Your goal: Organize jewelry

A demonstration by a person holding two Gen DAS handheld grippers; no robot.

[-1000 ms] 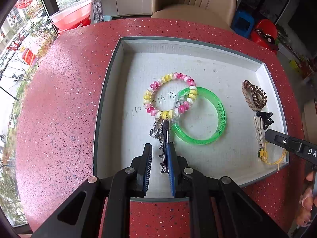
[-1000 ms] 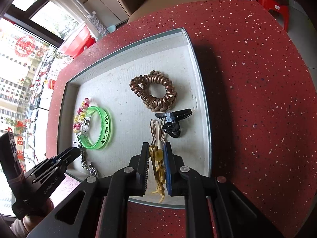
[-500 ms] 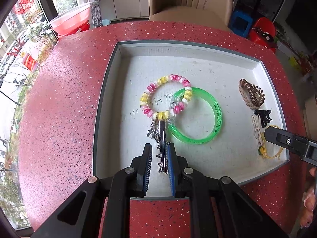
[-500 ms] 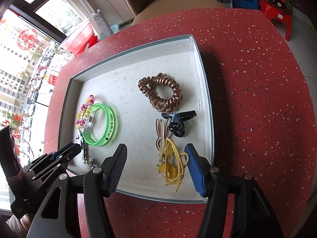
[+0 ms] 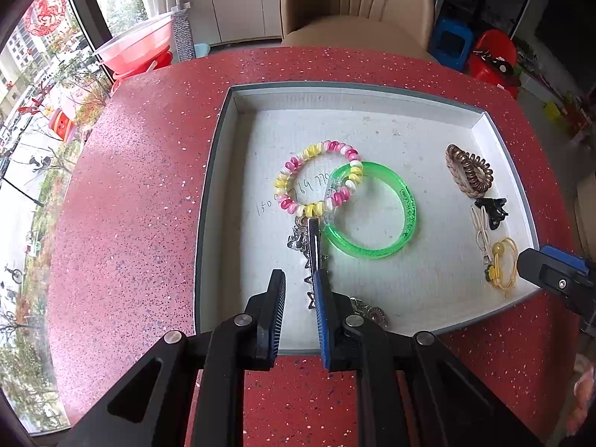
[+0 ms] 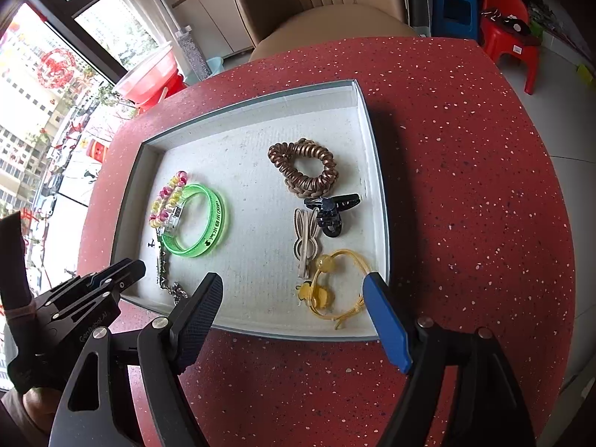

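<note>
A grey tray (image 5: 219, 186) on the red table holds the jewelry. My left gripper (image 5: 300, 279) is open a little at the tray's near edge; a silver chain necklace (image 5: 312, 253) lies just ahead, beside its right finger. A pink-and-yellow coil bracelet (image 5: 316, 177) overlaps a green bangle (image 5: 372, 210). My right gripper (image 6: 294, 290) is wide open over the tray's near edge, above a yellow hair tie (image 6: 327, 287). A beige bunny clip (image 6: 306, 236), a black claw clip (image 6: 331, 210) and a brown coil hair tie (image 6: 305, 167) lie beyond it.
The red speckled table (image 5: 130, 205) surrounds the tray. A beige chair (image 5: 357, 7) stands behind the table. A red basin (image 5: 138, 48) sits at the far left by the window. Red and blue stools (image 6: 480, 11) stand at the far right.
My right gripper opened, letting go of the yellow hair tie, and drew back. My left gripper opened slightly off the chain necklace and pulled back towards the tray's near edge.
</note>
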